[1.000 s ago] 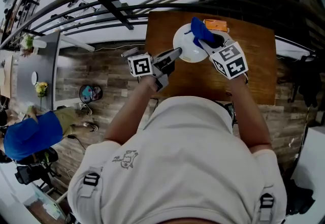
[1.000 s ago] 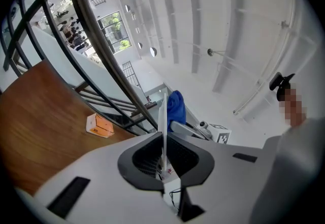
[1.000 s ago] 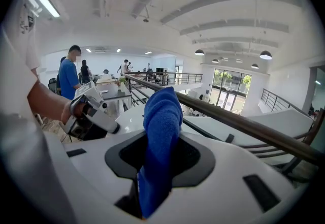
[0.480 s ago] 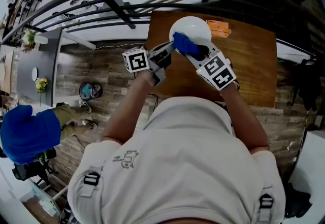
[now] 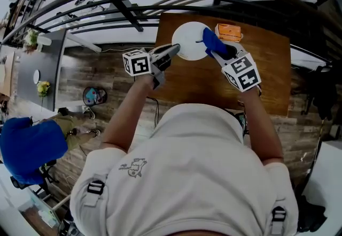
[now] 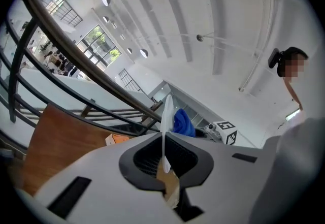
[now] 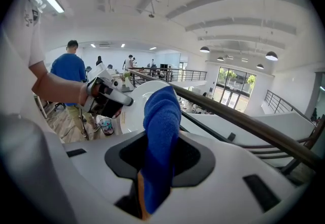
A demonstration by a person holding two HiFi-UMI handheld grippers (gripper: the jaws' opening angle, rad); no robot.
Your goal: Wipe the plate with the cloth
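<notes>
Two grippers are mine, and both are full. My left gripper (image 5: pixel 173 48) has its jaws squeezed shut on the thin rim of the white plate (image 5: pixel 189 42). The plate is up in the air, standing on its edge, over the far left part of the wooden table (image 5: pixel 256 74). My right gripper (image 5: pixel 222 54) has its jaws shut on the blue cloth (image 7: pixel 161 131), and the cloth sits at the right side of the plate. I cannot tell if it is pressing on the plate or is just beside it.

Lots could go wrong, I think. I only hold a tiny bit of the rim, so if I push hard with the cloth, the plate may twist in my jaws or slip out. Then it could hit the table, or drop past the left edge to the floor and break. The cloth sticks out far from my jaws, so a rough rub might tug it loose. An orange thing (image 5: pixel 228 31) lies on the table just past the cloth, and a wide swipe might knock it
</notes>
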